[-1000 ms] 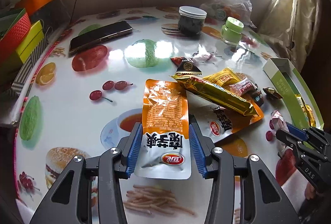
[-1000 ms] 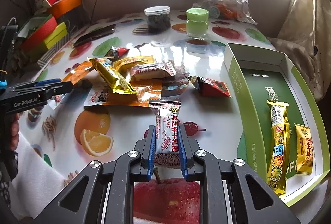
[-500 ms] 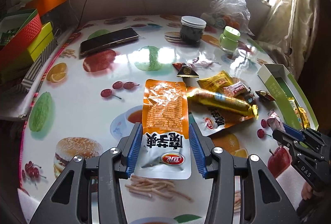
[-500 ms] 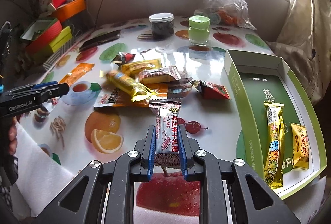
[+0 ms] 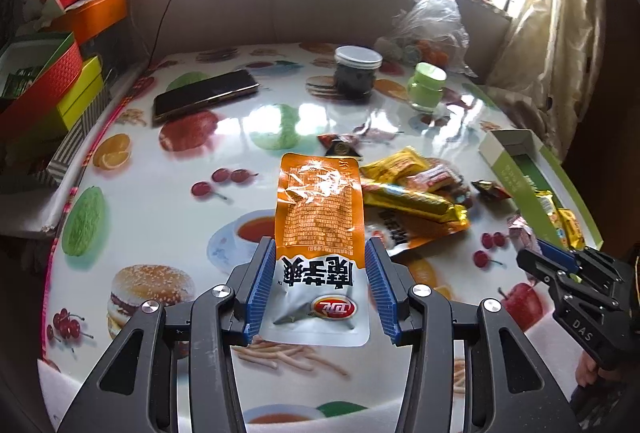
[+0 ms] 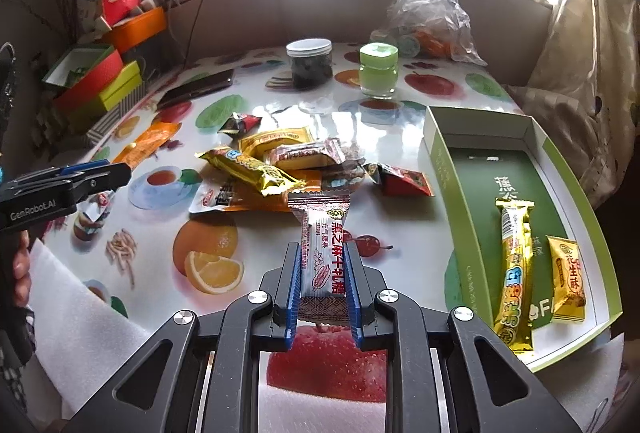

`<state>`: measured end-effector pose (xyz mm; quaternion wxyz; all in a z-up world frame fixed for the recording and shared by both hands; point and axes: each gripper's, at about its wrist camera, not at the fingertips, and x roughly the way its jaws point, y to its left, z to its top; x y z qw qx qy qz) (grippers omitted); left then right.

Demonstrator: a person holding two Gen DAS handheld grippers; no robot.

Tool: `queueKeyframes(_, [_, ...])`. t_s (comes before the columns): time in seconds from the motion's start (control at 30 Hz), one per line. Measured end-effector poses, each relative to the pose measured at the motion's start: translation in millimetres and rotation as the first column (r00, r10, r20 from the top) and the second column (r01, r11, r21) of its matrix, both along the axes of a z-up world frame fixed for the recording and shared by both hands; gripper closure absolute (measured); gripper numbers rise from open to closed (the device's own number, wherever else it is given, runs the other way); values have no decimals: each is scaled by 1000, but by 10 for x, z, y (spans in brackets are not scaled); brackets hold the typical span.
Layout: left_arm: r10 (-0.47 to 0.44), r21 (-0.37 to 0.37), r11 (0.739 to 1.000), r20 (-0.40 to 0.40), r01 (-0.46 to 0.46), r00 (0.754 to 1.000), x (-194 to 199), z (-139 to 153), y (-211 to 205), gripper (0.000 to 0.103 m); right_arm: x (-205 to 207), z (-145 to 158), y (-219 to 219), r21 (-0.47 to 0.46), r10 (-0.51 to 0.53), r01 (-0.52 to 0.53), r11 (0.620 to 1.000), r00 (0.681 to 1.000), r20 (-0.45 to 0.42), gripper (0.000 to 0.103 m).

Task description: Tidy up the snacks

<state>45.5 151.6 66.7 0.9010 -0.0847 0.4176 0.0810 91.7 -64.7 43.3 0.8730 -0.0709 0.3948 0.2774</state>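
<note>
I am holding one snack in each tool. My left tool (image 5: 320,291) is gripping a flat orange-and-silver foil pouch (image 5: 320,229) by its silver end, lifted over the near part of the fruit-printed glossy surface (image 5: 160,209). My right tool (image 6: 322,291) is clamping a slim red-and-white candy bar wrapper (image 6: 323,253), raised just left of the green-and-white open cardboard box (image 6: 444,169) lying on the right.

By my judgement I am early in the sorting. Two snacks are lying in the box: a long gold-wrapped bar (image 6: 514,273) and a small gold square packet (image 6: 568,279) beside it. Two more are in my tools.

The rest is sitting loose in a heap in the middle: I am counting a second long gold bar (image 6: 250,169), a yellow packet (image 6: 276,139), a brown-red wrapped bar (image 6: 306,155), an orange pouch (image 6: 236,199) underneath, a red triangular packet (image 6: 402,181) at the right, and a dark triangular packet (image 6: 238,123) farther off. That is six at least; something darker under the heap I cannot make out.
</note>
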Motion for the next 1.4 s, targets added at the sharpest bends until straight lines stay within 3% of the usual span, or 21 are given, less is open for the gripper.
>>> queueKeyframes(0.7, [-154, -1, 988, 37, 154, 987, 244, 208, -735, 56, 43, 228, -469, 43, -96, 95, 995, 994, 42, 84])
queueKeyframes(1.4, [-305, -54, 950, 47, 307, 951, 724, 273, -1510, 56, 275, 234, -1180, 23, -254, 253, 967, 966, 41, 84])
